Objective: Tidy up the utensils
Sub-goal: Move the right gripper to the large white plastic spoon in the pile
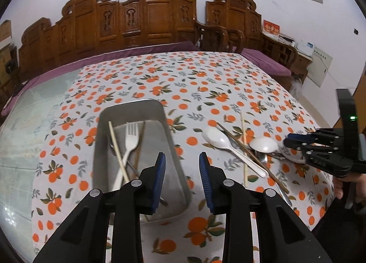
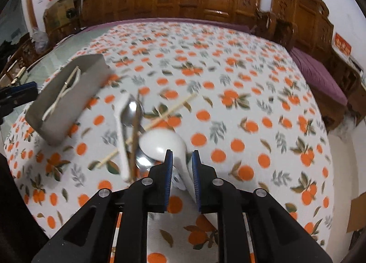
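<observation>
Right claw (image 2: pixel 182 156): jaws narrow, astride white spoon (image 2: pixel 163 143) handle, grip unclear | spoon bowl at 12 o'clock, axis along claw | tray (image 2: pixel 57 130) at 10 o'clock | left claw (image 1: pixel 182 159): part-open, empty, over tray (image 1: pixel 176 167) | right nearer.

Both grippers: matte black plastic linkage arms, round silver pivot pins, ribbed blue pads on the fingertips. Left gripper (image 1: pixel 181 160), right gripper (image 2: pixel 182 156). From the left camera, the right unit's upright black housing shows a small green light.
</observation>
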